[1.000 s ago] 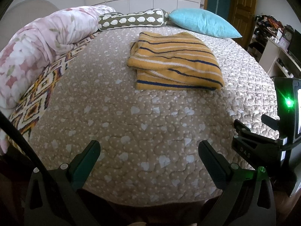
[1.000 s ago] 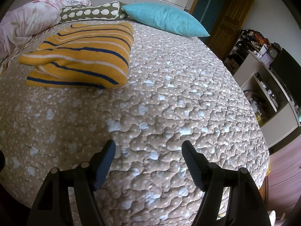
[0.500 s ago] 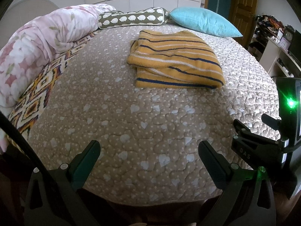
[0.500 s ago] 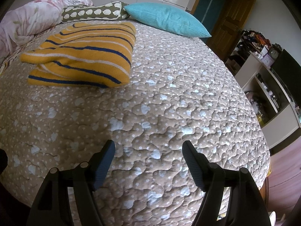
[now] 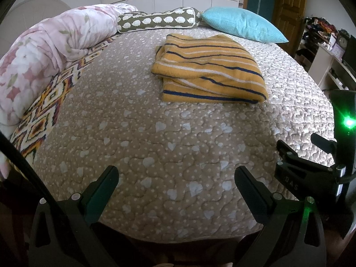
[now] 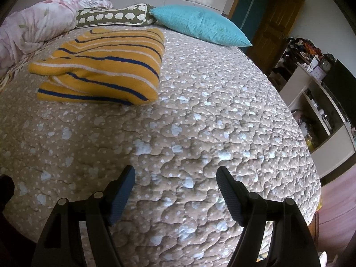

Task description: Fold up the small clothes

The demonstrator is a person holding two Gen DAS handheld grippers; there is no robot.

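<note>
A yellow garment with navy and white stripes lies folded in a flat stack on the beige quilted bed, toward the far middle. It also shows in the right wrist view, at the upper left. My left gripper is open and empty above the bed's near edge, well short of the garment. My right gripper is open and empty over bare quilt, to the right of the garment and nearer than it. The right gripper's body shows at the right edge of the left wrist view.
A pink floral duvet is bunched along the left side over a patterned blanket. A sheep-print bolster and a turquoise pillow lie at the head. White shelves and a wooden door stand to the right.
Both grippers have drifted slightly, so the folded garment sits a little lower and nearer in both views. The garment has not moved on the bed. Both grippers stay open.
</note>
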